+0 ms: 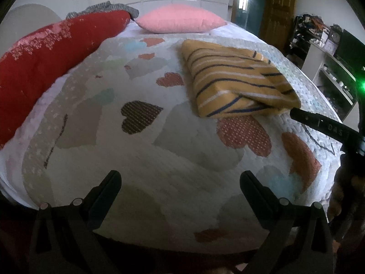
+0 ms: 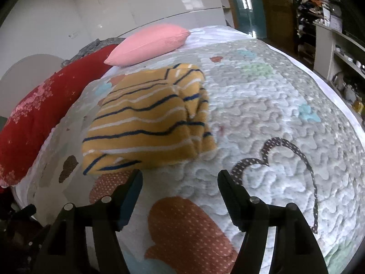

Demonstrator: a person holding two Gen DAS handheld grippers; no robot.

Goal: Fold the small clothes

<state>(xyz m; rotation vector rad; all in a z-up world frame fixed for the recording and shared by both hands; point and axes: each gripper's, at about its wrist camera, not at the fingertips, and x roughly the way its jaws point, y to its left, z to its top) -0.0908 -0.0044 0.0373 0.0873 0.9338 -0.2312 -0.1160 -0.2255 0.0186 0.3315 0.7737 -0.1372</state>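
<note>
Landmark: folded yellow striped garment (image 2: 148, 121) on the heart-print quilt (image 2: 262, 118). Behind it, a pink pillow (image 2: 148, 43); to its left along the bed edge, a red blanket roll (image 1: 50, 64) w/ a grey knit (image 1: 107, 8) on top. Shelving w/ clutter (image 2: 319, 6) well to its right, off the bed.

Right gripper (image 2: 180, 175) sits just below garment's near edge, jaws apart, nothing btwn them; left finger tip (image 2: 134, 182) right at the edge, contact unclear. Left gripper (image 1: 180, 178) is well apart from garment, down-left of it, jaws wide, over bare quilt.

Quilt right of and in front of garment lies open to bed's edge.
</note>
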